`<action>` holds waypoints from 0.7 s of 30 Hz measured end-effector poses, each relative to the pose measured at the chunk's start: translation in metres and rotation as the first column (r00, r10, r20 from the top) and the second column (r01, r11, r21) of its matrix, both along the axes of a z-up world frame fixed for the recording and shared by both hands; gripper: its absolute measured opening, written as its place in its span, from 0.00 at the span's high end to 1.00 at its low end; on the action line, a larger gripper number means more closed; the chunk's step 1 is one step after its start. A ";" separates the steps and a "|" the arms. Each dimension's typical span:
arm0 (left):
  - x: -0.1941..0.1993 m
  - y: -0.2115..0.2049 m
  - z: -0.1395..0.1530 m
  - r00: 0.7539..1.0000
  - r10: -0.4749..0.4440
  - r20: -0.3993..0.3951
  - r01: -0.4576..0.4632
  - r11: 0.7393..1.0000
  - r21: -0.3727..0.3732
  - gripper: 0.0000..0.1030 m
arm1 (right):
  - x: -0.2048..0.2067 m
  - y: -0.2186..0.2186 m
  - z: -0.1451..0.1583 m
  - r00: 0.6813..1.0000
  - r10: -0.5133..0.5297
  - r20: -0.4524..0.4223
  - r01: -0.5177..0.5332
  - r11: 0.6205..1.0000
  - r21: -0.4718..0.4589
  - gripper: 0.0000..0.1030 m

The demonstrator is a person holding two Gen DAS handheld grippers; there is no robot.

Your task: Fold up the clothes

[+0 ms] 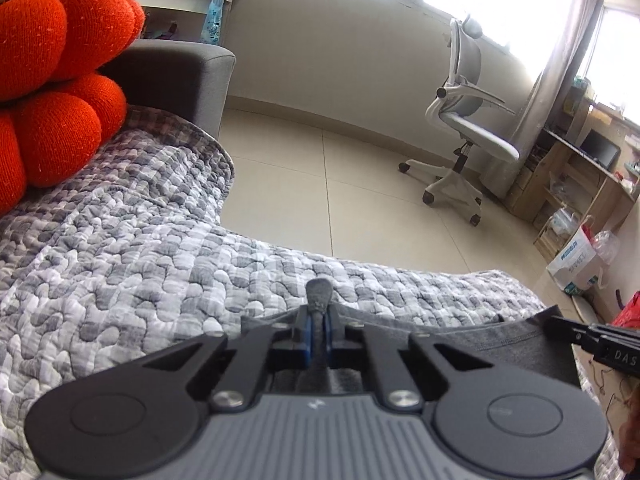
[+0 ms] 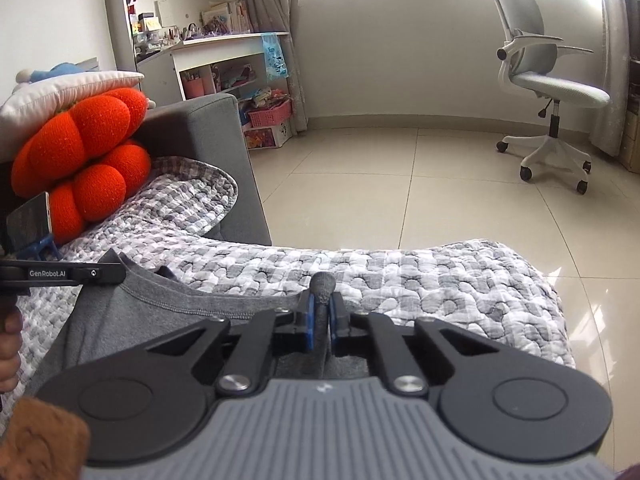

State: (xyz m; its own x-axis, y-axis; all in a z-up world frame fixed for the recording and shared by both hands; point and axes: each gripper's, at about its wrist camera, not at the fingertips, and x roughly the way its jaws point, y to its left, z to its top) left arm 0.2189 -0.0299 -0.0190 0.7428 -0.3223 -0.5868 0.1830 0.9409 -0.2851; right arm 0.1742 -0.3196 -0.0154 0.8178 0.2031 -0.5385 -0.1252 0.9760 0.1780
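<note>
A grey garment (image 2: 132,312) lies on a grey-and-white quilted cover (image 1: 120,248) spread over a sofa seat. In the left wrist view my left gripper (image 1: 318,320) is shut on a pinched fold of the grey garment (image 1: 500,340), and a tuft of cloth sticks out past the blue pads. In the right wrist view my right gripper (image 2: 320,312) is likewise shut on a fold of the same garment near its stitched hem. Each gripper shows at the edge of the other's view: the left gripper (image 2: 60,274) at the left, the right gripper (image 1: 600,340) at the right.
Two orange lobed cushions (image 2: 84,168) and a white pillow (image 2: 64,92) are stacked against the grey sofa arm (image 2: 208,136). Beyond the quilt (image 2: 440,280) is tiled floor (image 2: 400,184) with a white office chair (image 2: 548,92), shelves (image 2: 208,40) and a wooden desk (image 1: 580,168).
</note>
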 end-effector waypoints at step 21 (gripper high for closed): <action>0.008 0.020 0.004 0.996 0.083 -0.038 -0.085 0.994 -0.063 0.63 | 0.007 0.007 -0.014 0.989 -0.131 -0.061 0.128 0.990 -0.065 0.76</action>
